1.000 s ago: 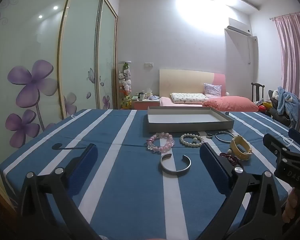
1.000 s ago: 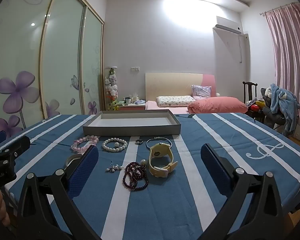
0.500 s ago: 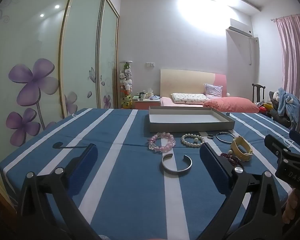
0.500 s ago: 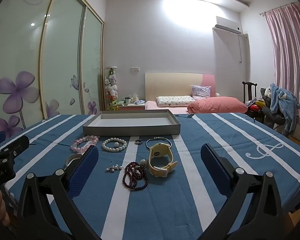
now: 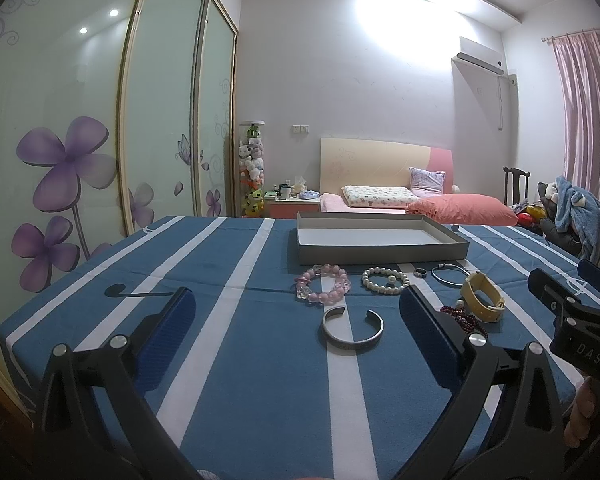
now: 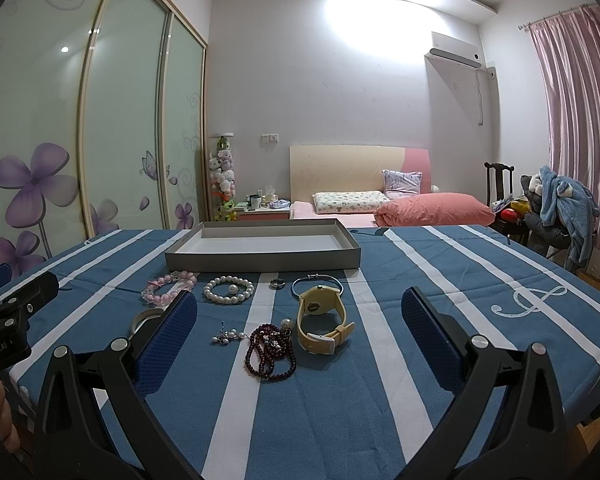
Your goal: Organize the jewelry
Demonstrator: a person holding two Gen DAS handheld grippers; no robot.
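Ahead, blue striped tablecloth [image 6: 439, 340] with jewelry lying loose, none in grey tray [image 6: 260, 258] behind. Left gripper [image 5: 296, 336] spread wide, holding nothing; silver cuff [image 5: 352, 329] lies between its pads, nearer right pad. Beyond, left to right: pink bead bracelet [image 5: 323, 287], pearl bracelet [image 5: 384, 280], ring [image 5: 420, 272], thin bangle [image 5: 451, 273]. Right gripper [image 6: 298, 338] also wide open, empty; dark red beads [image 6: 270, 350] and yellow watch [image 6: 323, 318] lie between its pads.

place: home bedroom | evidence: bed [image 5: 379, 200] with pillows, sliding wardrobe doors [image 5: 100, 128] with purple flowers, pink curtains [image 6: 575, 120], wall air conditioner [image 6: 455, 50], nightstand [image 6: 262, 212]
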